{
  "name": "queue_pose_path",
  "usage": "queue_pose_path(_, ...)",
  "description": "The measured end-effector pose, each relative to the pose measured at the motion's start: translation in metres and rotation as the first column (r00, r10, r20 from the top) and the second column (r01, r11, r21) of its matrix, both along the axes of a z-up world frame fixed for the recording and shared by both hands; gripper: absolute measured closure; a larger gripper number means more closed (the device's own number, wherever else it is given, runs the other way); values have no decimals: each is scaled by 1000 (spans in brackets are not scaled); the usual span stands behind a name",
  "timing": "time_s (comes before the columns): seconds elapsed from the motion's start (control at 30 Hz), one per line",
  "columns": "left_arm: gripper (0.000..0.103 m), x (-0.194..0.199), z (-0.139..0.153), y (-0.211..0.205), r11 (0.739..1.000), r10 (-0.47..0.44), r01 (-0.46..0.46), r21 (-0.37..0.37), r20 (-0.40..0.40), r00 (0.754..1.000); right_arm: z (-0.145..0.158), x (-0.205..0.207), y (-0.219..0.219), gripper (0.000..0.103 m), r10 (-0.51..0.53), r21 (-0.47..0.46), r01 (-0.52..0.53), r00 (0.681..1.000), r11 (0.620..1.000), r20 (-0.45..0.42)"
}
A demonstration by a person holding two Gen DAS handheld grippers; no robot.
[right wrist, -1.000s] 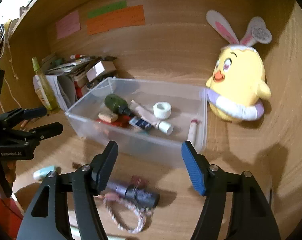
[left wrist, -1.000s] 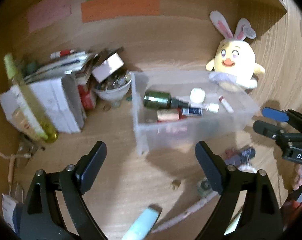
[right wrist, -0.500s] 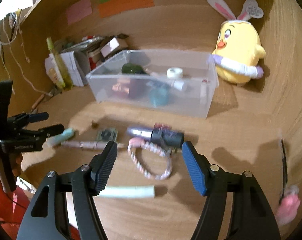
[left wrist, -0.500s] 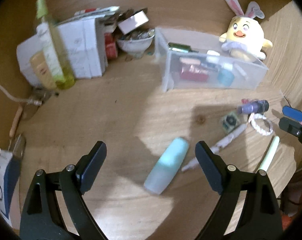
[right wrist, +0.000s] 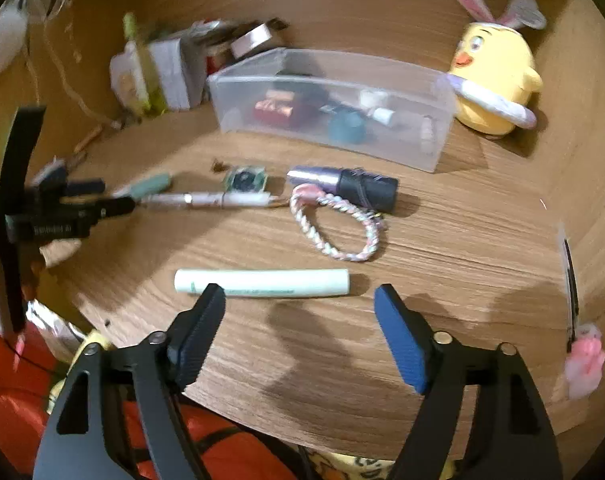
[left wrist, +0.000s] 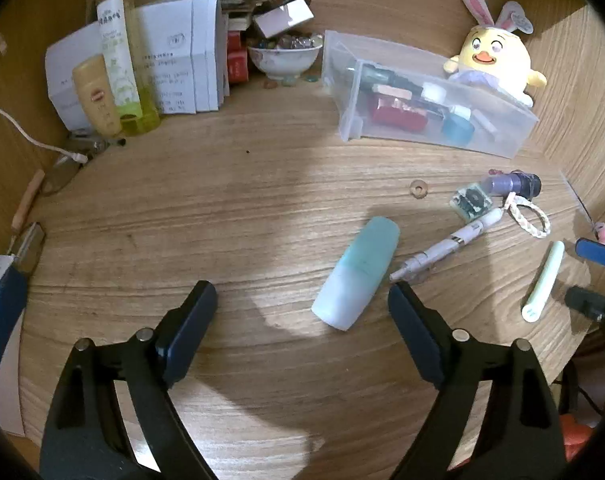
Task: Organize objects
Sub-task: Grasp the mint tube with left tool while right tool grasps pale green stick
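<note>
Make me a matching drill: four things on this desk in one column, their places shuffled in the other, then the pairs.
1. teal bottle
2. pale green tube
3. braided loop
4. plush chick

A. beside the clear bin's far end
B. just ahead of the left gripper's open jaws
C. touching the purple and black cylinder
D. just ahead of the right gripper's open jaws

Pairs: 1-B, 2-D, 3-C, 4-A
</note>
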State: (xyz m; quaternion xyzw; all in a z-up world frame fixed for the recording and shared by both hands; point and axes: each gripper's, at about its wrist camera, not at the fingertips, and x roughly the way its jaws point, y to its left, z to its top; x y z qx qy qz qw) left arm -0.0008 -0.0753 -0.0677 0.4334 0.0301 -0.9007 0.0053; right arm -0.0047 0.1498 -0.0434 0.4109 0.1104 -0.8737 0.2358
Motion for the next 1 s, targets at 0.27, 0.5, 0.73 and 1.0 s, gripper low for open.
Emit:
queue_pose_path(0.27, 30, -13, -3, -3, 1000, -7, 7, 1, 3, 1000, 0, -4, -31, 23, 116, 120, -109, 992, 987, -52)
queue_pose_path(0.5, 33, -23, 2, 5, 999, -34, 34, -28, 6, 999, -3, -17, -52, 25, 231, 144, -227, 973, 963, -16)
queue_pose_path(0.73, 54, -31, 1, 12, 997, -63, 64, -47, 9, 998, -10, -27, -62, 56, 275, 117, -279, 960, 953, 47)
queue_pose_path(1.0, 78, -27, 2, 9, 997, -63, 63, -39, 9, 998, -10, -32, -53, 89, 250, 45, -255, 963, 966, 96)
